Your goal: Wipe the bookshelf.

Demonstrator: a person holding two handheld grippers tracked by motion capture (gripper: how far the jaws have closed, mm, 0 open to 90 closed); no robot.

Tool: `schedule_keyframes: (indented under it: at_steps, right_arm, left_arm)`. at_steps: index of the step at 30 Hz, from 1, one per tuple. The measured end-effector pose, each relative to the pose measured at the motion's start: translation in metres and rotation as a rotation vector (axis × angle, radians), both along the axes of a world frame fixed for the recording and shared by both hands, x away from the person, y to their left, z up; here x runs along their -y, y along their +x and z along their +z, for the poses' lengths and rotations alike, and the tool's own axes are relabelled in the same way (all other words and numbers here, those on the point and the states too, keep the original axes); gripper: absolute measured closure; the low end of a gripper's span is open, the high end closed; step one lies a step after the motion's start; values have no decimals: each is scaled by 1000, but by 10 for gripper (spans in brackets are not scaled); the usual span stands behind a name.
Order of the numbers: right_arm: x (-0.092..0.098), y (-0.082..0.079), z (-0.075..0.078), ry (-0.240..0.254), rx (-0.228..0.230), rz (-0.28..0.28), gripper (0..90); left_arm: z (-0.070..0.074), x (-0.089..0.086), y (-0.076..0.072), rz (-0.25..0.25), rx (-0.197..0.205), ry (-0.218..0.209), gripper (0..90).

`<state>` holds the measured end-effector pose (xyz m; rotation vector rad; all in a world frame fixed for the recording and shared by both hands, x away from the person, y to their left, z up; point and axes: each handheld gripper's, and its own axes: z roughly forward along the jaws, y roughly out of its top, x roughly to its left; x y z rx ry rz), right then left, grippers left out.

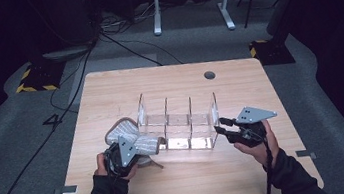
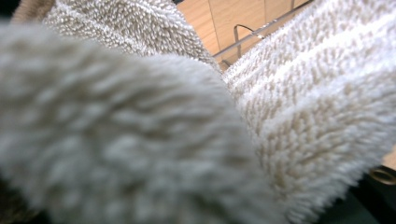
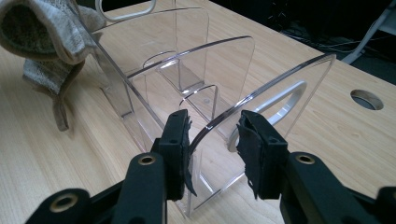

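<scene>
Fleecy slipper (image 1: pixel 135 141) clamped in left hand-held gripper (image 1: pixel 117 157); right hand-held gripper (image 3: pixel 212 140) straddles clear organizer (image 1: pixel 178 119) end wall w/ gap, rack may slide

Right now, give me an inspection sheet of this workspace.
Surface: light wooden table, with a round cable hole near the far edge.
Job's things: clear acrylic organizer with upright dividers; fuzzy striped slipper at its left end.
Clutter: nothing seen.
Grippers: left tongs shut on the slipper; right tongs straddle the organizer's end wall, whether the pads press it is unclear.
Cables: black cables run over the floor; one trails from each gripper.
Surroundings: grey carpet, white desk legs, dark room.
</scene>
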<state>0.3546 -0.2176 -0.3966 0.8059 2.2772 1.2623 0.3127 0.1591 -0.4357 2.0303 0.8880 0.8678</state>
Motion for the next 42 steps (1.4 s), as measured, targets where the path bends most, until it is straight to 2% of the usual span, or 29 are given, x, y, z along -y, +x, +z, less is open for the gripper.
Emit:
schedule_keyframes:
  at_steps: [2,3,5,7,9,13,17,18,19,20,22,23,26,29,34,36,37,40,42]
  right_arm:
    - [0,0,0,-4,1,2,633]
    - [0,0,1,-3,-2,2,632]
    - [0,0,1,-3,-4,5,631]
    - [0,0,1,-4,-2,5,631]
    - [0,0,1,-7,1,5,631]
    - [-1,-1,1,-11,5,3,631]
    - [-2,-1,1,-17,12,6,630]
    - [-2,-1,1,-13,10,8,631]
    - [-2,-1,1,-14,11,10,631]
    - [-2,-1,1,-14,11,10,631]
    - [-3,-1,1,-13,13,9,631]
    - [-3,-2,1,-12,14,8,631]
    - [-3,-2,0,-11,17,10,631]
    - [-3,-2,0,-14,20,8,631]
    - [-4,-2,0,-15,28,8,636]
    - [-4,-2,0,-17,31,5,636]
    - [-4,-2,0,-14,30,5,636]
    - [-4,-3,-1,-11,37,4,637]
    - [-4,-3,-1,-13,37,3,637]
  left_arm:
    - [0,5,1,-3,4,5,737]
    - [0,8,1,-12,-2,-12,737]
    - [2,16,1,-35,-3,-18,737]
    - [5,27,-2,-84,1,-24,738]
    - [6,39,-3,-109,15,-10,737]
    - [6,72,-1,-167,10,-20,737]
    - [4,116,-3,-260,15,-5,737]
    - [4,116,-3,-260,15,-5,737]
    - [2,126,-3,-282,13,-8,738]
    - [-1,144,-4,-316,17,7,737]
    - [-2,150,-4,-328,13,10,737]
    - [-4,159,-4,-346,14,16,737]
    - [-6,177,-5,-350,46,52,737]
    - [-6,179,-4,-340,55,54,738]
    - [-2,165,-5,-294,59,42,738]
    - [0,153,-5,-272,61,43,738]
    - [2,140,-6,-237,63,46,738]
    - [6,116,-6,-186,56,40,738]
    - [9,94,-7,-133,70,63,737]
